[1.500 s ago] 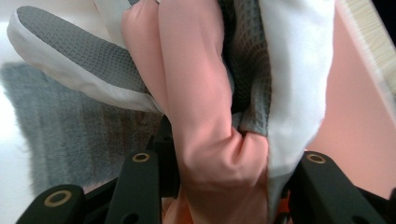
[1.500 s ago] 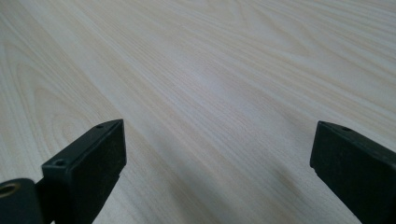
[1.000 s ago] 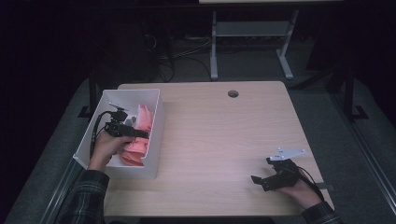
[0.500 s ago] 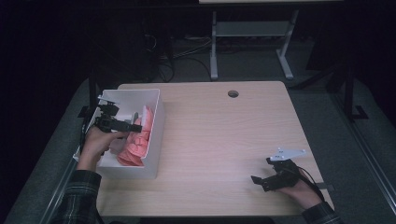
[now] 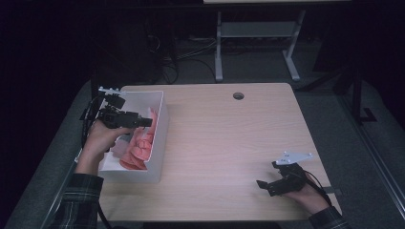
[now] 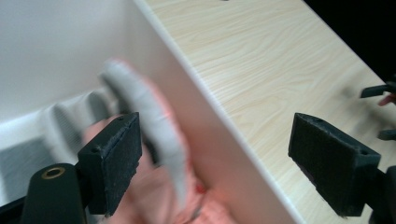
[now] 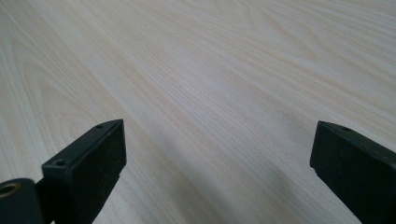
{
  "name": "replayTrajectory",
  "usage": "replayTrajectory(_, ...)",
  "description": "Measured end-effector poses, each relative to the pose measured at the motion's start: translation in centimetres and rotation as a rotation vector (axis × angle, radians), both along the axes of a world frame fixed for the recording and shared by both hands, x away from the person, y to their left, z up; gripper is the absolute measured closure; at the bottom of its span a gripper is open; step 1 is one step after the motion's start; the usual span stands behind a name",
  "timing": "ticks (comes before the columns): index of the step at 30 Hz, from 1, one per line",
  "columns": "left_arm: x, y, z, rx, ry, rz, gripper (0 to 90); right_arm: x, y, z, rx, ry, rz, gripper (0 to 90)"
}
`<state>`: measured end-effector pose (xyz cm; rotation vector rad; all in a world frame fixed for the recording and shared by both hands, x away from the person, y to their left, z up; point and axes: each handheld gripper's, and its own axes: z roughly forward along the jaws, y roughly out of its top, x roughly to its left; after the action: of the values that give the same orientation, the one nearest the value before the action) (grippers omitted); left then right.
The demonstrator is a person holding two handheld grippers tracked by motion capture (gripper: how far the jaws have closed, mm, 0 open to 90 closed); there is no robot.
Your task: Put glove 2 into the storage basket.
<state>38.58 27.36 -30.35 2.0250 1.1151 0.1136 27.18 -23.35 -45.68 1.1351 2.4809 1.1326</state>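
Two grippers: both are seen spread wide, with nothing clamped between the jaws of either.
Left gripper (image 5: 147, 122): it is held above the white bin (image 5: 160, 138), jaws released and pointing toward the bin's right wall; in the left gripper view one jaw sits over the bin's inside and the other over the worktop (image 5: 229, 143), so the wall is straddled without visible contact.
Pink cloth (image 5: 138, 148): it is heaped inside the white bin, against the right wall; a pale grey strip (image 6: 149, 126) is seen blurred just beyond the inner jaw, and touch cannot be told.
Right gripper (image 5: 260, 183): it is rested low at the worktop's near right corner, jaws parted over bare wood.
Edges: the bin is set along the worktop's left edge; a round cable hole (image 5: 238, 96) is set near the far edge.
Open room: a broad stretch of bare wood is left between the bin and the right gripper.
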Motion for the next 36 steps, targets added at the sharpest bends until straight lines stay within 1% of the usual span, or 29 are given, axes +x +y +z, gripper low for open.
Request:
replayTrajectory(4, -0.4, -1.9, 0.8, -0.013, -0.029, -0.041, 17.0, 0.0, 0.0, 0.0, -0.001, 0.001, 0.001, 3.4)
replayTrajectory(9, -1.2, -4.7, 1.3, 0.0, -0.064, -0.102, 17.0, 0.0, 0.0, 0.0, -0.003, 0.001, 0.002, 3.4)
replayTrajectory(12, -1.8, -6.2, 1.5, -0.003, -0.08, -0.13, 17.0, 0.0, 0.0, 0.0, -0.003, -0.001, 0.003, 3.4)
replayTrajectory(15, -2.4, -7.7, 1.4, 0.005, -0.095, -0.168, 17.0, 0.0, 0.0, 0.0, -0.005, -0.001, 0.004, 3.4)
replayTrajectory(18, -3.0, -9.1, 1.2, 0.011, -0.098, -0.195, 17.0, 0.0, 0.0, -0.1, -0.006, -0.002, 0.005, 3.3)
replayTrajectory(21, -3.4, -10.4, 0.7, 0.027, -0.105, -0.211, 17.0, 0.0, 0.0, -0.1, -0.006, -0.003, 0.005, 3.4)
replayTrajectory(24, -3.9, -11.5, 0.0, 0.03, -0.106, -0.218, 17.0, 0.0, 0.0, -0.1, -0.007, -0.003, 0.004, 3.4)
replayTrajectory(27, -4.3, -12.7, -1.0, 0.048, -0.108, -0.239, 17.0, 0.0, 0.0, -0.1, -0.01, -0.004, 0.003, 3.4)
replayTrajectory(28, -4.5, -13.2, -1.5, 0.045, -0.102, -0.24, 17.0, 0.0, 0.0, -0.1, -0.01, -0.004, 0.003, 3.4)
replayTrajectory(29, -4.6, -13.6, -1.9, 0.055, -0.098, -0.253, 17.0, 0.0, 0.0, -0.1, -0.01, -0.004, 0.004, 3.4)
replayTrajectory(34, -5.6, -15.4, -3.9, 0.083, -0.103, -0.28, 17.0, 0.0, 0.0, -0.1, -0.015, -0.007, 0.008, 3.4)
replayTrajectory(36, -5.9, -16.1, -4.7, 0.086, -0.104, -0.294, 17.0, 0.0, 0.1, -0.2, -0.016, -0.008, 0.006, 3.4)
